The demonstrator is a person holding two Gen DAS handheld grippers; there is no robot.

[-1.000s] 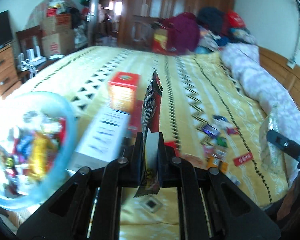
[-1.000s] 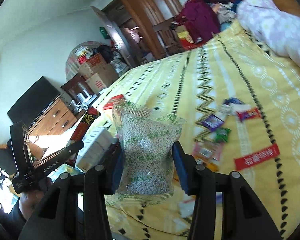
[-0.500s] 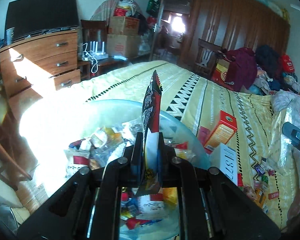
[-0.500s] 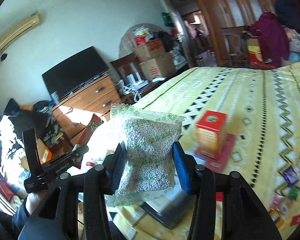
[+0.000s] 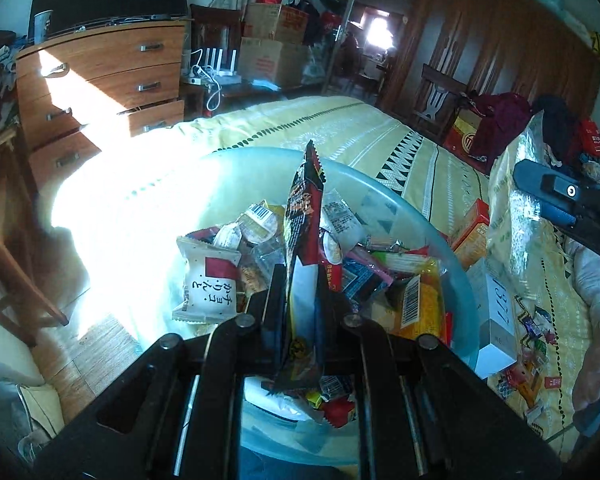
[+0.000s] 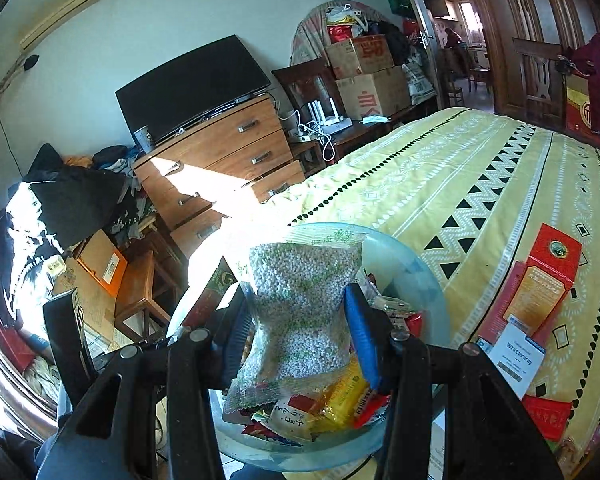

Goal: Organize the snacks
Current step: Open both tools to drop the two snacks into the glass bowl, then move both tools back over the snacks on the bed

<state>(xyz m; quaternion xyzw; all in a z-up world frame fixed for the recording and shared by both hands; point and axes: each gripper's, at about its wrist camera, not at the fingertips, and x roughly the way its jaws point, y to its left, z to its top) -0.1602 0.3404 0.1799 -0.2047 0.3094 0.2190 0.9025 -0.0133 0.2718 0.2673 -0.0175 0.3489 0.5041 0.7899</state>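
Snack packet [image 5: 304, 240], long axis upright, sits clamped in our left gripper [image 5: 300, 316] directly above the bowl [image 5: 456, 280]; our right gripper [image 6: 300, 320] clamps the grain bag [image 6: 304, 300] alongside.

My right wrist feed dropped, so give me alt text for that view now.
The right gripper is shut on a clear bag of pale grains, held over a blue bowl full of snack packets at the edge of a yellow bed. A red box lies right of the bowl.
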